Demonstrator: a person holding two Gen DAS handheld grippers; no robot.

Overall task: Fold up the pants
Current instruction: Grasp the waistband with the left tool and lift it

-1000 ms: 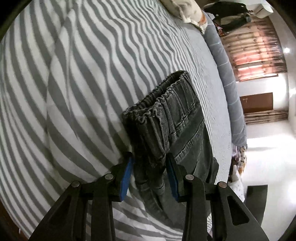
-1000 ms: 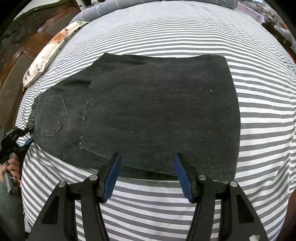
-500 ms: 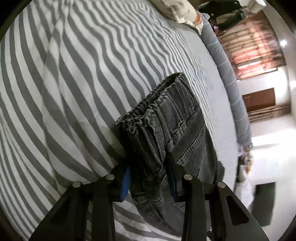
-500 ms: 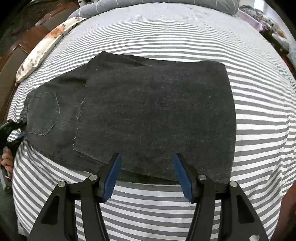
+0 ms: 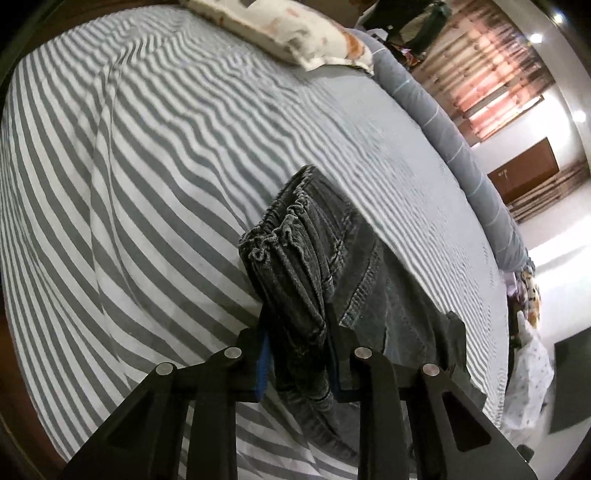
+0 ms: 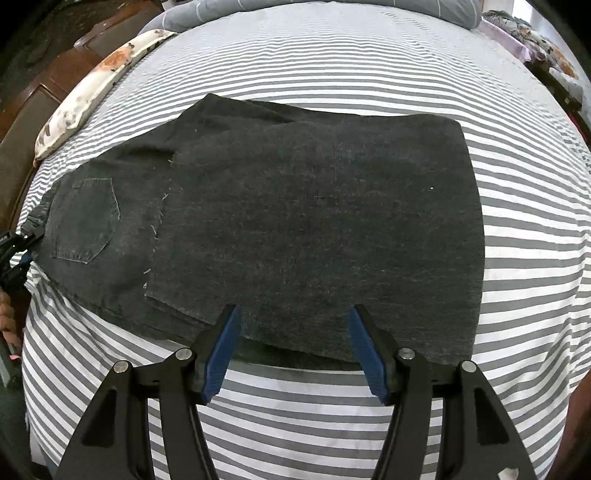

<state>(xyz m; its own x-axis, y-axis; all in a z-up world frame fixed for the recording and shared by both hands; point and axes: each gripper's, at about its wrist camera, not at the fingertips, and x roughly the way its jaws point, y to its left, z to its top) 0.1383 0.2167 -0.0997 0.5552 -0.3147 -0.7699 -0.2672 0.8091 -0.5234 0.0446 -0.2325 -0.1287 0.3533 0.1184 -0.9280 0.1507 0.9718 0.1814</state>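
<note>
Dark grey denim pants [image 6: 295, 221] lie folded flat on the striped bed sheet [image 6: 332, 55], back pocket [image 6: 86, 218] at the left. In the left wrist view my left gripper [image 5: 297, 334] has the bunched elastic waistband [image 5: 291, 266] between its blue pads, and its jaws are closing on it. The waistband end is raised off the sheet. In the right wrist view my right gripper [image 6: 294, 314] hovers open over the near edge of the folded legs, touching nothing. The left gripper [image 6: 14, 251] shows small at the far left, at the waistband.
A flowered pillow [image 5: 295, 33] and a long grey bolster [image 5: 461, 147] lie along the bed's far sides. Dark wooden furniture [image 6: 37, 74] stands behind the pillow. A hand [image 6: 7, 314] shows at the left edge. Floor and clutter lie beyond the bed's edge [image 5: 528, 369].
The left gripper's pads have drawn in onto the waistband and lifted it, with the wrist rolling. The right gripper has stayed where it was, still open.
</note>
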